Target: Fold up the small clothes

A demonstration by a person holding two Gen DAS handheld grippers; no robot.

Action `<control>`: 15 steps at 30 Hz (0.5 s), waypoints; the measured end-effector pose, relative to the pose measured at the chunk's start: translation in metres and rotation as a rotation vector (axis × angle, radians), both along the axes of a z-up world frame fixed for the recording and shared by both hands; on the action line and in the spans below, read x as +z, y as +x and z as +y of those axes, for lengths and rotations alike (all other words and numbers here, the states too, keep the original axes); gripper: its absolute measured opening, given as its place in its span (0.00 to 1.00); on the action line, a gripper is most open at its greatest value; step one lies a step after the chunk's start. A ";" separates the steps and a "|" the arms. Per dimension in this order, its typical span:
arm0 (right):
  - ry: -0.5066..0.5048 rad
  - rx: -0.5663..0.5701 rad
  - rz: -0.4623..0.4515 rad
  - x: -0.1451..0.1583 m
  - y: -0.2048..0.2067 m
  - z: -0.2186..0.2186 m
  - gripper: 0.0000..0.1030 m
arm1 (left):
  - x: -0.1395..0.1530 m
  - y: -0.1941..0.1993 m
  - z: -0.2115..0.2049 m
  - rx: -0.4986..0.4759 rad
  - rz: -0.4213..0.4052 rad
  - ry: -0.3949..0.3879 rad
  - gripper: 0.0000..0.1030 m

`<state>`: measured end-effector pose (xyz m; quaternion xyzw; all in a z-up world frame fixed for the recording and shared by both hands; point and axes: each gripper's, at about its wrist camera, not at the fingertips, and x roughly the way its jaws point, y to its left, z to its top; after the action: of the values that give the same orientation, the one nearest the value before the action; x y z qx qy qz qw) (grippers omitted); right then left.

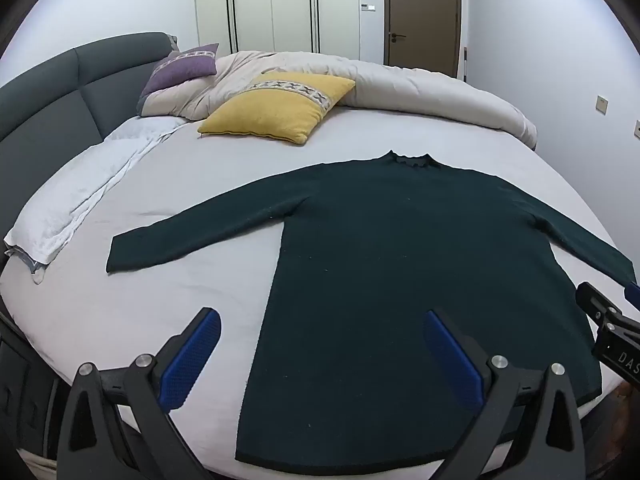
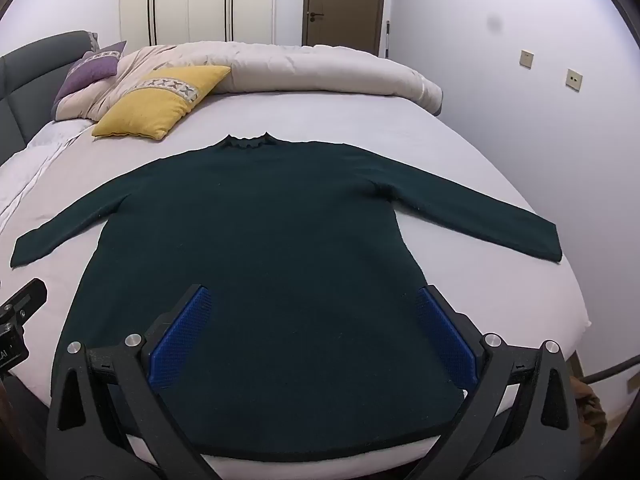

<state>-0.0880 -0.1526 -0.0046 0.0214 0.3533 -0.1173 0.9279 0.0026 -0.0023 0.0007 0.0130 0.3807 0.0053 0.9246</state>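
**Dark sweater lying spread flat on the bed, both grippers hovering wide open**

The sweater's (image 1: 400,264) right cuff is running out of the left wrist view, where part of the right gripper is cutting in at the frame edge. The fisheye rim is clipping the bed's (image 2: 480,152) near corners, and the weave is too dark to make out.

The sweater (image 2: 280,248) is lying front-up near the bed's foot edge, sleeves angling outward, scalloped collar pointing toward a yellow pillow (image 1: 276,106) and a bunched duvet (image 2: 320,68).

The left gripper (image 1: 322,354) is hanging over the hem's left side, jaws spread, holding nothing. The right gripper (image 2: 314,332) is straddling the lower body, jaws equally apart, empty.
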 end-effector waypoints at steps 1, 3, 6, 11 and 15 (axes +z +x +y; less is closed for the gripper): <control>0.000 0.000 0.001 0.000 0.000 0.000 1.00 | 0.000 0.001 -0.001 -0.004 -0.005 0.009 1.00; 0.000 -0.001 0.003 0.000 0.000 0.000 1.00 | 0.000 0.004 -0.002 -0.009 -0.014 0.027 1.00; 0.001 -0.003 0.001 -0.001 0.001 0.000 1.00 | 0.001 0.009 -0.005 -0.015 -0.027 0.047 1.00; 0.003 0.001 0.000 0.000 0.000 0.000 1.00 | 0.002 -0.007 -0.003 0.013 -0.022 0.009 1.00; 0.004 0.001 -0.001 -0.003 -0.001 0.003 1.00 | 0.002 -0.008 -0.002 0.013 -0.024 0.009 1.00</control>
<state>-0.0885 -0.1492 -0.0074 0.0232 0.3531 -0.1161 0.9281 -0.0053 -0.0046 0.0026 0.0147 0.3698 0.0133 0.9289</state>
